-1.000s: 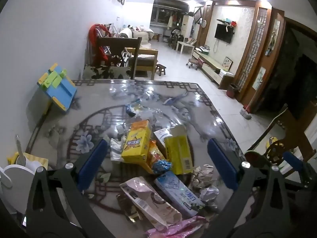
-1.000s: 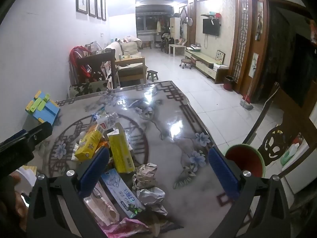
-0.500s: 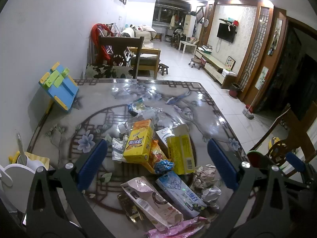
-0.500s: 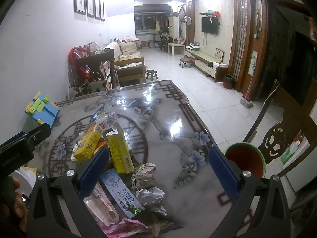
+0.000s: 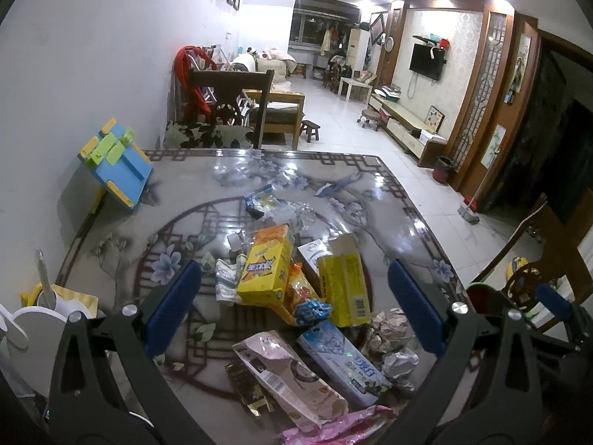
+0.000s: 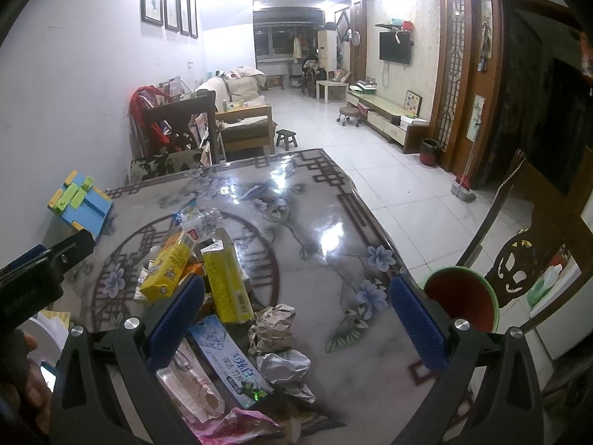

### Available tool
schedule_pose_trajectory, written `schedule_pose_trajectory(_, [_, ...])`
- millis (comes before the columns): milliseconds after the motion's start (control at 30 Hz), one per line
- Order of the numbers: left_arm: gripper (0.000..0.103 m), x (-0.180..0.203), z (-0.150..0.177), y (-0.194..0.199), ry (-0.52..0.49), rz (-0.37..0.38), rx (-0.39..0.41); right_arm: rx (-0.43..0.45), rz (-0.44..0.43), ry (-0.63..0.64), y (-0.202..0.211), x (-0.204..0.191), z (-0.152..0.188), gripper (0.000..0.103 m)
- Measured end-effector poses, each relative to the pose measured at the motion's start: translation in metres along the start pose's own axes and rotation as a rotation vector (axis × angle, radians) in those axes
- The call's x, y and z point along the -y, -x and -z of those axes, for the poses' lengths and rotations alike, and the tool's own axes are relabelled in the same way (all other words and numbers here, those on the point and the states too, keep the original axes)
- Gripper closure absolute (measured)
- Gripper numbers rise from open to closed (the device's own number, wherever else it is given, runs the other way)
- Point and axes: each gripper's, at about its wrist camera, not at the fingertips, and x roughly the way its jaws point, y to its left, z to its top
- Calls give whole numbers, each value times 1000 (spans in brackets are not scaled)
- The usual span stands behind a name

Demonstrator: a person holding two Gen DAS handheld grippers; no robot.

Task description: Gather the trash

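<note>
Our left gripper (image 5: pixel 296 311) hangs with its blue pads spread wide and nothing between them, above the heap of trash on the flower-patterned table (image 5: pixel 111 230). Our right gripper (image 6: pixel 296 319) is likewise spread wide and empty, over the table's near right part.

Under the left gripper lie an orange-yellow carton (image 5: pixel 267 269), a yellow box (image 5: pixel 346 289) just beside it, a pale blue toothpaste box (image 5: pixel 341 361) and a pink wrapper (image 5: pixel 292 382). Crumpled paper balls (image 6: pixel 274 328) rest beside the toothpaste box.

A red bin with a green rim (image 6: pixel 461 296) stands off the table's right edge. A blue and yellow toy (image 5: pixel 115 163) sits at the far left.
</note>
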Motion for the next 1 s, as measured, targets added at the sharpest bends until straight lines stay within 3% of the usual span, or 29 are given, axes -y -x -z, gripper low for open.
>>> schedule_pose_trajectory(1000, [4, 7, 5, 1, -17, -12, -2, -6, 4, -12, 5, 4, 5, 7])
